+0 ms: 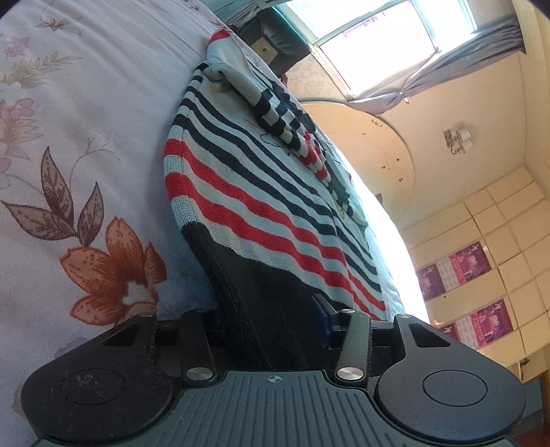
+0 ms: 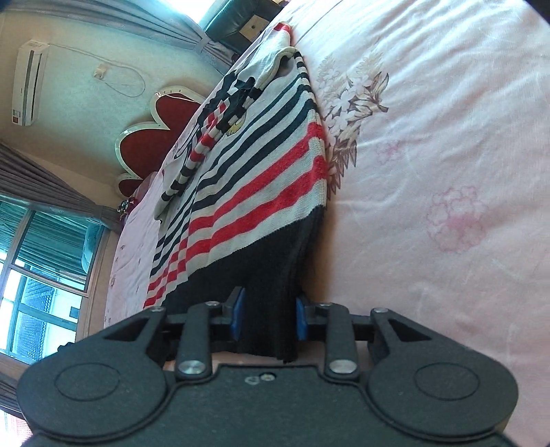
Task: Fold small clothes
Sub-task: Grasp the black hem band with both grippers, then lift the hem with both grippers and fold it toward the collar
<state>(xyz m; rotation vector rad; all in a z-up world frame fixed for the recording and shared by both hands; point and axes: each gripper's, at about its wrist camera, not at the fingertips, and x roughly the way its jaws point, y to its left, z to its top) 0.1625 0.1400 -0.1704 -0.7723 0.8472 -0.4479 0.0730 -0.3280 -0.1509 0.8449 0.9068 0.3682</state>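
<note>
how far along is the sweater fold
Roughly midway. Done: a striped sleeve already lies folded across the sweater spread on the floral bedsheet. In hand: the left claw and right claw each pinch the dark hem. Left: bringing the hem up toward the collar.

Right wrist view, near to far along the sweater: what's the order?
Right claw shut on the black hem → red and white stripes → navy and white stripes → folded sleeve → white collar end → dark headboard.
</note>
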